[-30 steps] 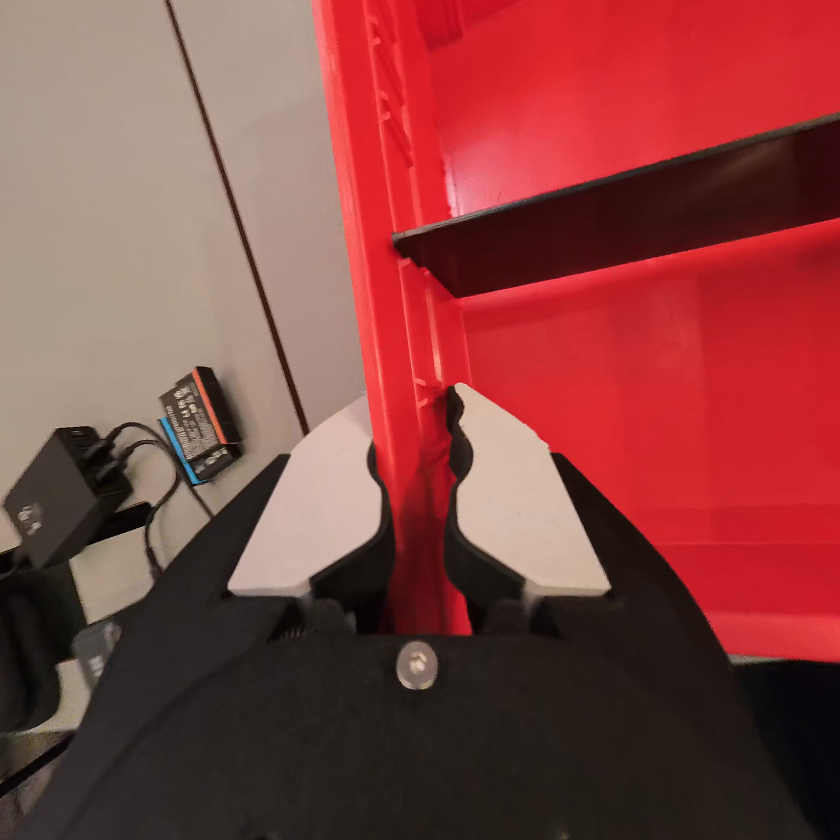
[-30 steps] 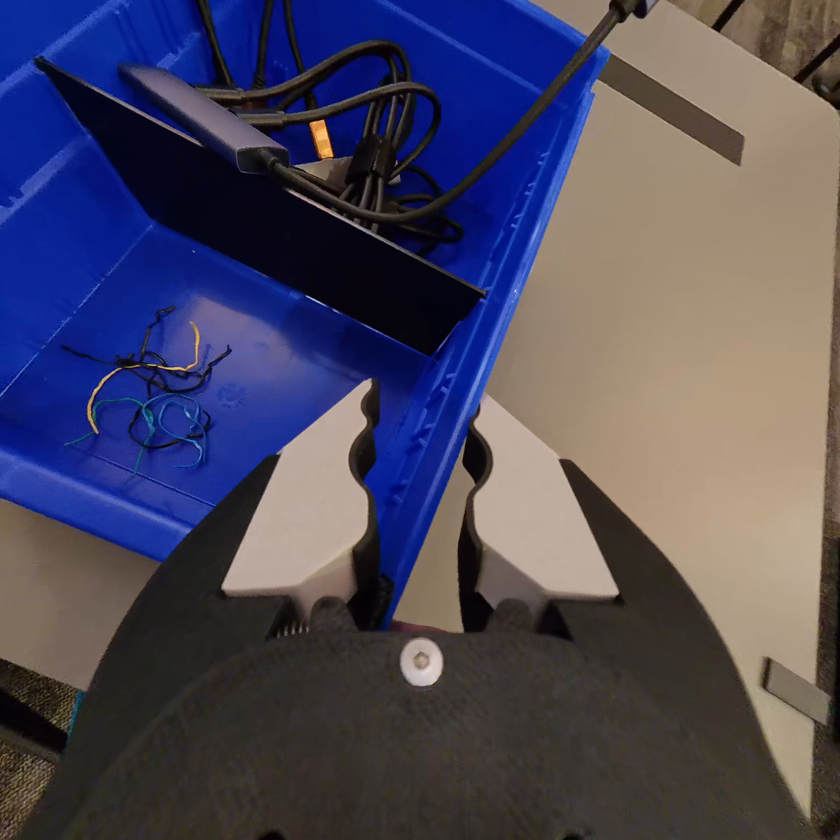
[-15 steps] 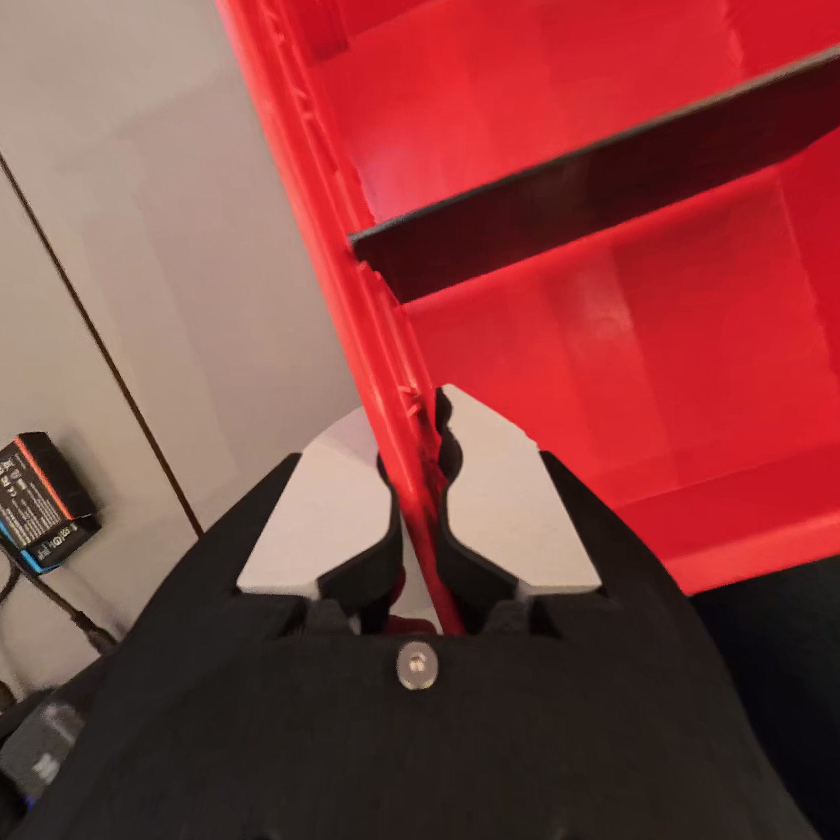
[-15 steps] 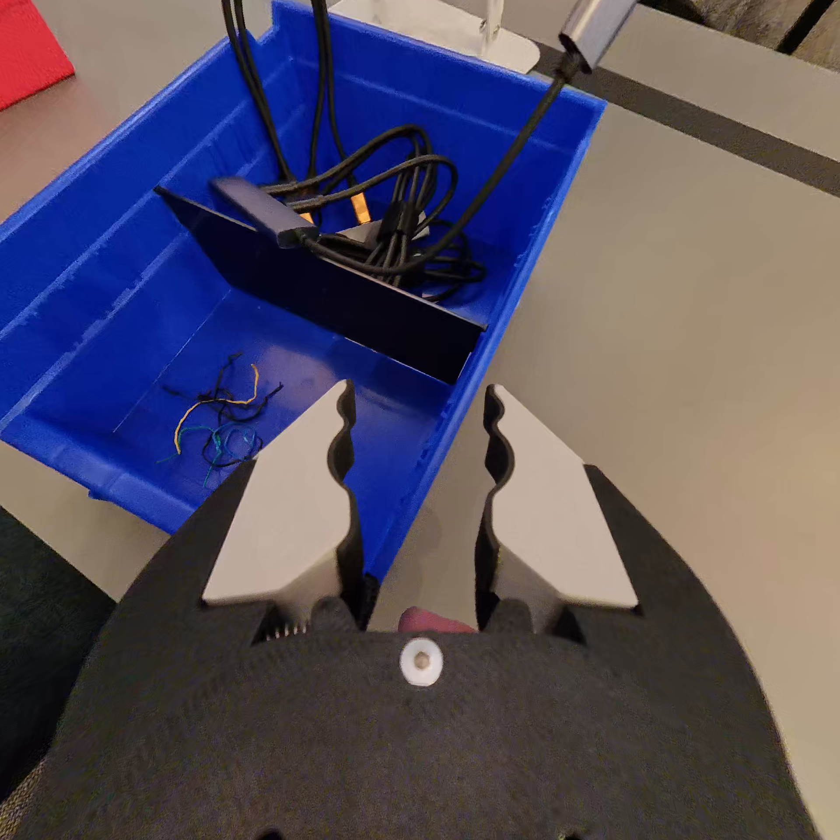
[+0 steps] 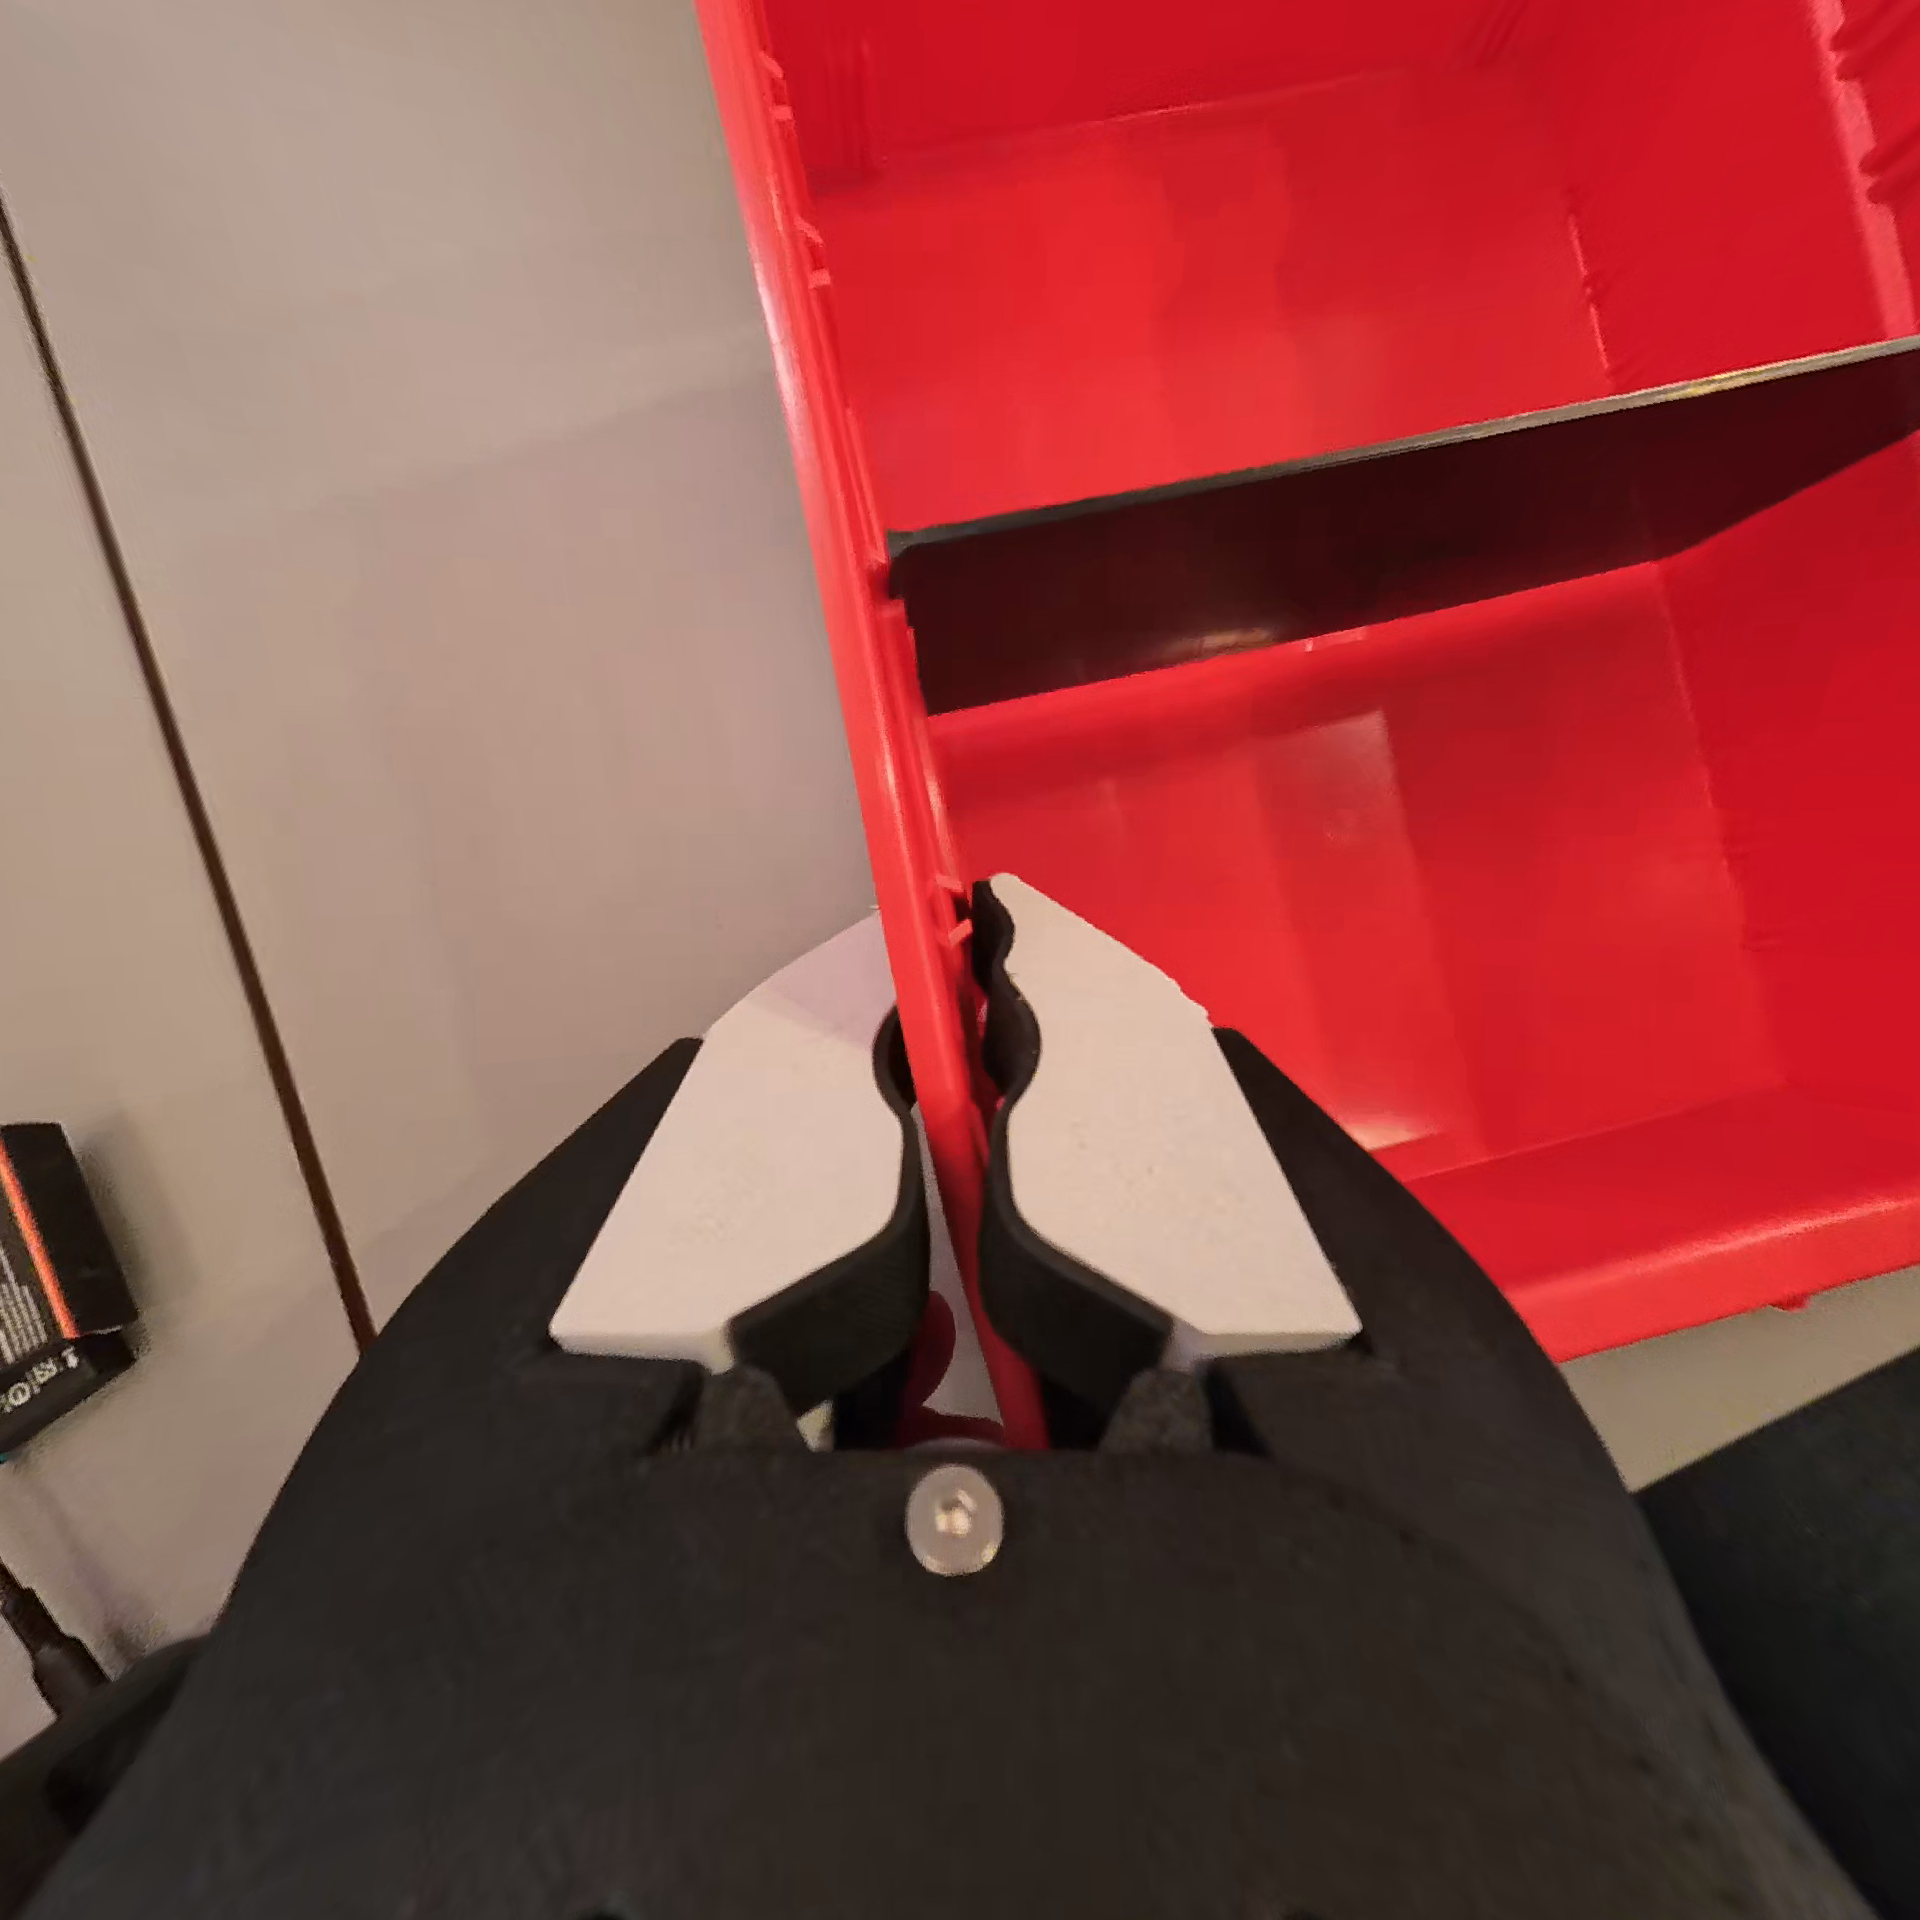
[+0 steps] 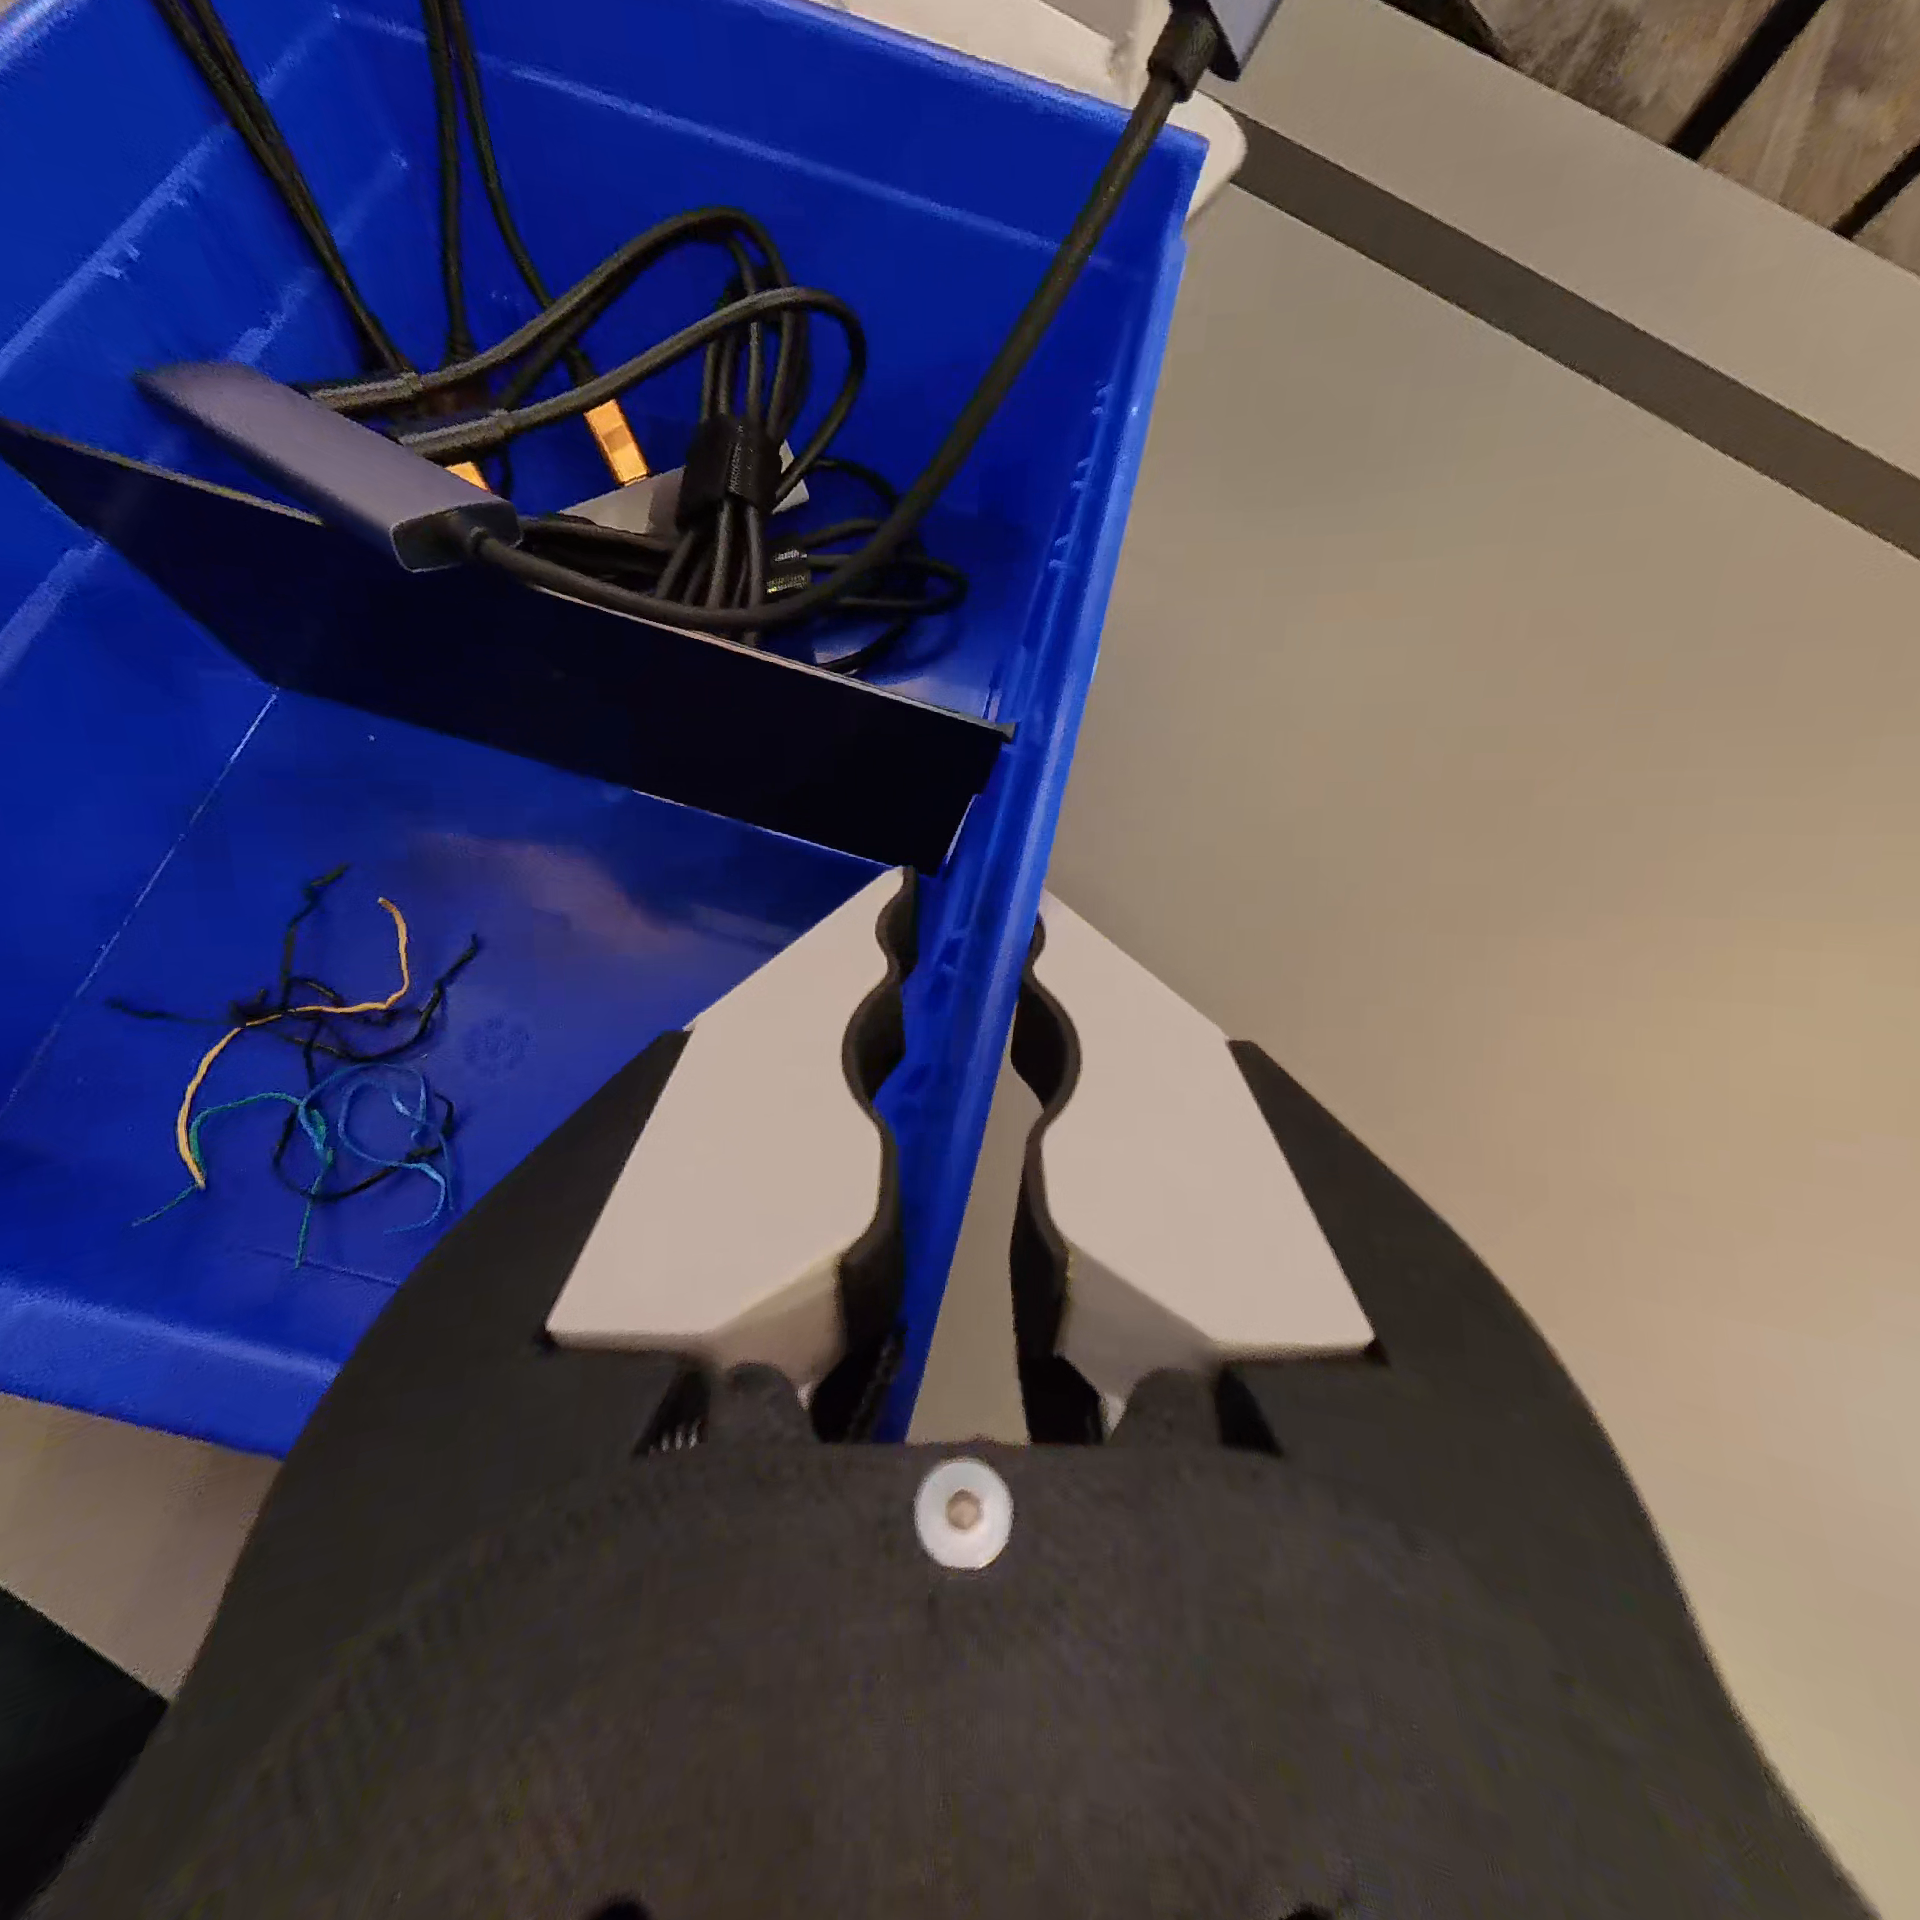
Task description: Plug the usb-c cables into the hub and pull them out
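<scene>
A slim grey hub (image 6: 312, 468) lies tilted on the black divider (image 6: 623, 686) in the far compartment of a blue bin (image 6: 1081, 520). Black usb-c cables (image 6: 727, 499) are tangled beside it. One cable runs up over the bin wall to a grey plug (image 6: 1231, 26) at the top edge. My right gripper (image 6: 971, 883) is shut on the blue bin's right wall, one finger inside and one outside. My left gripper (image 5: 935, 914) is shut on the left wall of an empty red bin (image 5: 1351, 935).
The red bin has a black divider (image 5: 1351, 551) across its middle. Loose coloured threads (image 6: 312, 1070) lie in the blue bin's near compartment. A small black box (image 5: 52, 1278) lies on the grey table (image 5: 468, 520) at the left. Bare table (image 6: 1455, 831) lies right of the blue bin. The grippers' ends are close to 60 cm from one another.
My right gripper opened and drew back from the blue bin's wall, then moved forward and closed on it. My left gripper kept hold of the red bin's wall, and that view swung.
</scene>
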{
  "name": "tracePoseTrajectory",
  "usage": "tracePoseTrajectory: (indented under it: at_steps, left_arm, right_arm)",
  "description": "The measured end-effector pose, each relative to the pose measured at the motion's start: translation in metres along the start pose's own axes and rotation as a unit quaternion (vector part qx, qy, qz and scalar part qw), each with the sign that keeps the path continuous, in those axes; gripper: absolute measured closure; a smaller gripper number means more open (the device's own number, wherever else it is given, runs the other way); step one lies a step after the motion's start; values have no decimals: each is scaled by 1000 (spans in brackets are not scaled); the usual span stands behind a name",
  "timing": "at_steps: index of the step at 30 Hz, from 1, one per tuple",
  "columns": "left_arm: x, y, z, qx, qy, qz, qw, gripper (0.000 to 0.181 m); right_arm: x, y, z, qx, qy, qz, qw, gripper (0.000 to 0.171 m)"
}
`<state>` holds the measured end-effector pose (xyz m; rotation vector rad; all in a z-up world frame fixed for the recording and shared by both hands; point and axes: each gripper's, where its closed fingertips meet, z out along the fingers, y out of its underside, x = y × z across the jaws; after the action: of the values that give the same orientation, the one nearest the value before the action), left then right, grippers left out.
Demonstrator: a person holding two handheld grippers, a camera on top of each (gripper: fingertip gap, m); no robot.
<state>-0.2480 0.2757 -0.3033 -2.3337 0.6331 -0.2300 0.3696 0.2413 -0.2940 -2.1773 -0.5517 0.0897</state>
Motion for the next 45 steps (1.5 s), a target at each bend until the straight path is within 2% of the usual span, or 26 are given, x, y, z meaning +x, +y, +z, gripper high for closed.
tracePoseTrajectory:
  at_steps: [1, 7, 17, 19, 23, 35, 38, 41, 45]
  left_arm:
    - [-1, -3, -2, 9, -3, 0, 1000, 177]
    - [-5, -23, -19, 65, -5, -21, 998, 177]
    - [-28, -52, -73, 178, -18, -65, 982, 177]
    - [-31, -55, -81, 188, -22, -70, 979, 176]
    - [-35, -61, -96, 208, -29, -72, 975, 177]
    - [-42, -81, -139, 268, -39, -80, 959, 176]
    - [-40, -87, -147, 277, -40, -78, 957, 176]
    - [-35, -93, -154, 286, -37, -70, 955, 177]
    - [-26, -103, -164, 298, -36, -60, 952, 177]
  right_arm:
    - [-7, -4, 4, 3, -6, -3, 1000, 159]
    - [-55, -33, 29, 17, -33, -10, 999, 155]
    - [-184, -81, 60, 46, -158, 2, 986, 110]
    - [-211, -87, 66, 47, -170, -7, 984, 97]
    - [-258, -101, 74, 60, -191, -13, 980, 87]
    - [-374, -125, 84, 78, -265, 0, 961, 38]
    - [-402, -130, 81, 76, -305, -13, 949, 43]
    - [-430, -133, 77, 64, -368, -9, 928, 41]
    - [-431, -137, 72, 67, -388, -7, 919, 45]
